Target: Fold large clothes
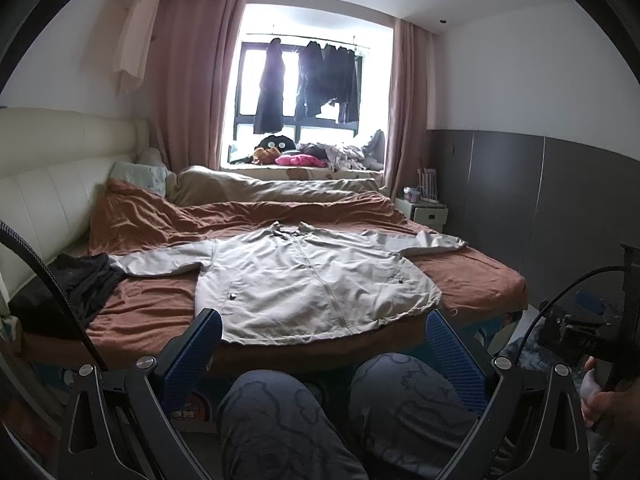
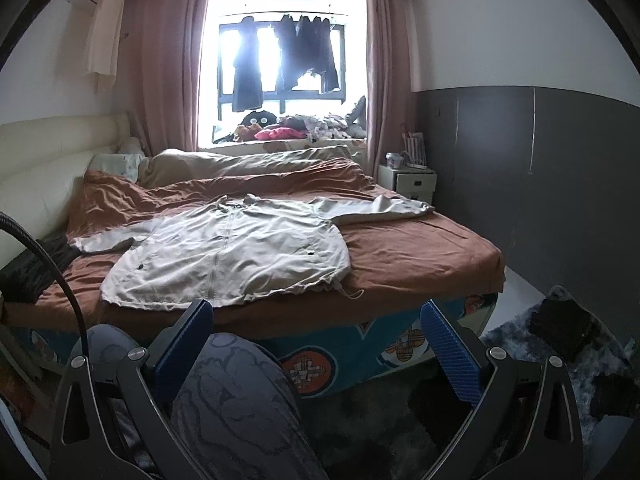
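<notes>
Both tongs are spread wide with nothing between the pads: the left gripper [image 1: 323,330] and the right gripper [image 2: 316,326] both hang low in front of the person's knees [image 1: 360,400], short of the bed edge, so neither is touching any fabric. The thing to fold is a big beige jacket [image 1: 304,280], and it's laid out flat, front up and zipped, on the rust-brown bedsheet [image 1: 472,276], hem toward the person and collar pointing at the window [image 1: 312,80]. Sleeves are stretched out to either side, which looks like deliberate prep so the folds come out clean; the left sleeve tip ends right by a dark garment [image 1: 76,284] bunched near the headboard, maybe overlapping it, hard to say. The hem drawstring dangles just at the mattress edge in the right wrist view. Folding looks like it hasn't started. Probably the sensible opening is one gripper per sleeve or per hem corner, and that's why both are held open and roughly centred on the hem.
</notes>
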Action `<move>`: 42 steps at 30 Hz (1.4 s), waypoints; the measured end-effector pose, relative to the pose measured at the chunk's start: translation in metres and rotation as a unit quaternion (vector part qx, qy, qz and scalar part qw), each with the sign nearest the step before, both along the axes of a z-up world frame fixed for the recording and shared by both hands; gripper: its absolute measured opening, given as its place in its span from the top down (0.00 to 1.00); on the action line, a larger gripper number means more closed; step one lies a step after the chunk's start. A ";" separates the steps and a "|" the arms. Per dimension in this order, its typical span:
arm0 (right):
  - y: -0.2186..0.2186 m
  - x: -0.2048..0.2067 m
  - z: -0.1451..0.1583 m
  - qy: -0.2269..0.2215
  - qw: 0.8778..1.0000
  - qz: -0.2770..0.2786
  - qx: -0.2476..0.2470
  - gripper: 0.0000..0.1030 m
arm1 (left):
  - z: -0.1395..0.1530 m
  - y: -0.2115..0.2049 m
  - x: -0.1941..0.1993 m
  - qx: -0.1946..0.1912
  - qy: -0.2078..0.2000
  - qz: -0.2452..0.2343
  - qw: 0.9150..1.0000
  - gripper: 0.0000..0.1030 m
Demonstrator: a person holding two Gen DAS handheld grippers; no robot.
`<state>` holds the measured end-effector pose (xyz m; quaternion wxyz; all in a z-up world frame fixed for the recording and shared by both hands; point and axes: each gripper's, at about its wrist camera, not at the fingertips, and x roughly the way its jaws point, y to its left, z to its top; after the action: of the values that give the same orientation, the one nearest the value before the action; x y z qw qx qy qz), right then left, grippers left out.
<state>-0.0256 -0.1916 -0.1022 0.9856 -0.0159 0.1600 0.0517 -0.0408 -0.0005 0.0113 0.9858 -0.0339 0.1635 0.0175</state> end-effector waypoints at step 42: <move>0.000 -0.010 0.001 0.004 1.000 0.001 0.009 0.00 | 0.000 0.002 -0.003 -0.004 -0.006 -0.002 1.000 0.00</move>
<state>-0.0358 -0.1917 -0.1013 0.9851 -0.0071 0.1631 0.0545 -0.0442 0.0018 0.0114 0.9867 -0.0372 0.1576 0.0145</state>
